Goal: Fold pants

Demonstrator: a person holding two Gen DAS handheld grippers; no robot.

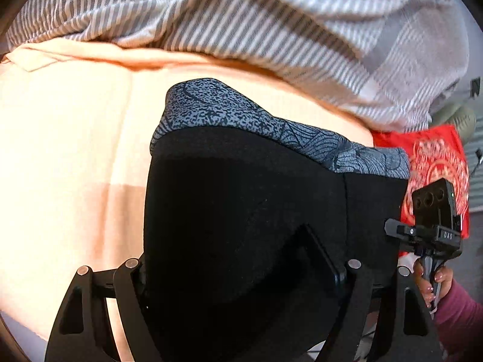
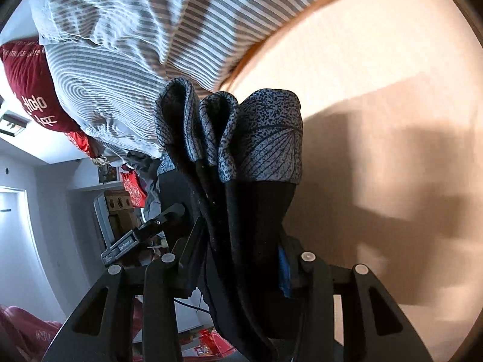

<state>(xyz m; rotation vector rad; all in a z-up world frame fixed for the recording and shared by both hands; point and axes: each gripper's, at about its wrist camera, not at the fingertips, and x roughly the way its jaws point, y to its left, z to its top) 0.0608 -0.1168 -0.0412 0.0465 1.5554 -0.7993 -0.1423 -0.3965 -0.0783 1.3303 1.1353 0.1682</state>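
Note:
The black pants (image 1: 241,211) have a grey patterned waistband (image 1: 271,132). They hang in front of my left gripper (image 1: 241,271), which is shut on the fabric; its fingertips are hidden behind the cloth. In the right wrist view the pants (image 2: 250,226) are bunched in folds, waistband (image 2: 259,138) up, and my right gripper (image 2: 238,259) is shut on them. The right gripper also shows in the left wrist view (image 1: 431,229), held by a hand at the pants' right edge. The left gripper shows in the right wrist view (image 2: 145,229), at the left.
A peach bedsheet (image 1: 60,150) lies under the pants, also in the right wrist view (image 2: 377,90). A grey-and-white striped duvet (image 1: 241,24) is heaped at the far side. A red cushion (image 1: 434,163) sits at the right. Room furniture (image 2: 114,211) is at the left.

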